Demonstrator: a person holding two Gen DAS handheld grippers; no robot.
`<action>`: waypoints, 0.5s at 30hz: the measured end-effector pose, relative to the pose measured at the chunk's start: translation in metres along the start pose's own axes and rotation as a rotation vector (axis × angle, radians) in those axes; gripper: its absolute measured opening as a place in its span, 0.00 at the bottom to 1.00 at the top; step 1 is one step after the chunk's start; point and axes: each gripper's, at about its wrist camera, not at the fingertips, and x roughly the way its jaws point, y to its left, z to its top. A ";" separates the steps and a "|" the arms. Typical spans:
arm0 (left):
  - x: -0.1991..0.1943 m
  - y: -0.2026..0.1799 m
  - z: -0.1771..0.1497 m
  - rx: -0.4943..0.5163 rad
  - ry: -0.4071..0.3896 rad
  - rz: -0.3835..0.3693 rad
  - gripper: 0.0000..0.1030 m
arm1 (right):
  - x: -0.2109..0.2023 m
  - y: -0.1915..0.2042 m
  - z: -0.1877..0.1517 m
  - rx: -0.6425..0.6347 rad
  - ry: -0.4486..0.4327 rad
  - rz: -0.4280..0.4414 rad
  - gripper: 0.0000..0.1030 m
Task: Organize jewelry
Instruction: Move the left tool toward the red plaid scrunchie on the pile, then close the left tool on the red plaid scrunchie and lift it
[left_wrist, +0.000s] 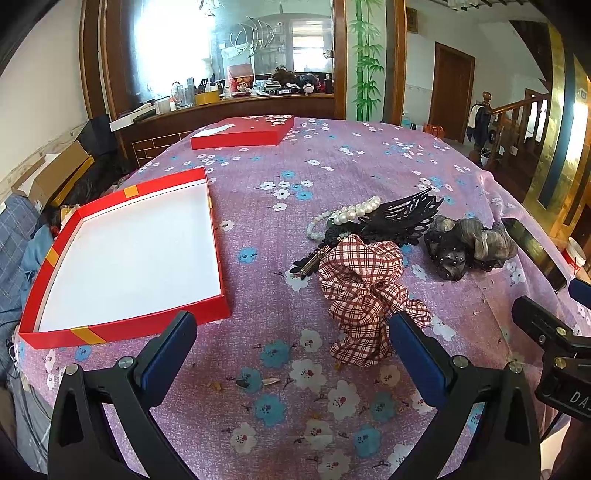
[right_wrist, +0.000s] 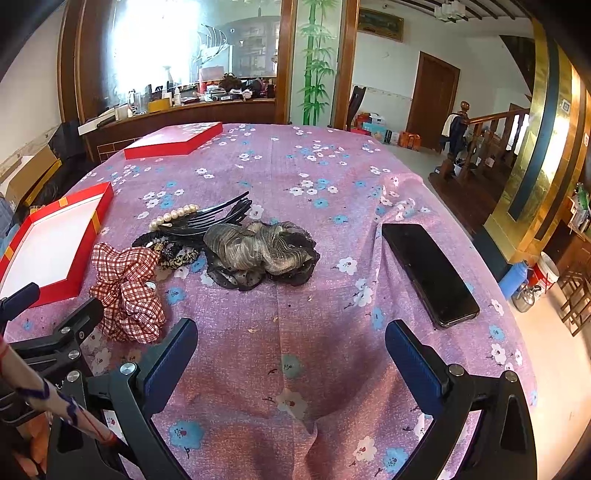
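Both grippers, left gripper (left_wrist: 291, 350) and right gripper (right_wrist: 291, 354), are hovering spread wide, holding nothing. Ahead of them, the plaid scrunchie (left_wrist: 364, 295), pearl bracelet (left_wrist: 347, 216) and black comb (left_wrist: 402, 214) are lying piled; the red box (left_wrist: 125, 258), ahead-left, is sitting empty, so sorting is apparently not yet begun.

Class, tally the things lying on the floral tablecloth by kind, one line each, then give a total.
Fabric scrunchies: 2, plaid scrunchie and grey-black scrunchie
Pearl strands: 1
Black hair combs: 1
Box parts: 2, red tray and red lid
Phones: 1
Total: 7; the pile's small dark pieces cannot be counted.
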 end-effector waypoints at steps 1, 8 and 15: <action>0.000 -0.001 0.000 0.001 0.000 0.002 1.00 | 0.000 0.000 0.000 0.000 0.002 0.001 1.00; 0.000 -0.002 0.000 0.003 0.002 -0.001 1.00 | 0.002 -0.002 -0.001 0.002 0.013 0.002 1.00; 0.000 -0.003 0.000 0.004 0.004 0.000 1.00 | 0.004 -0.003 -0.002 0.004 0.019 0.003 1.00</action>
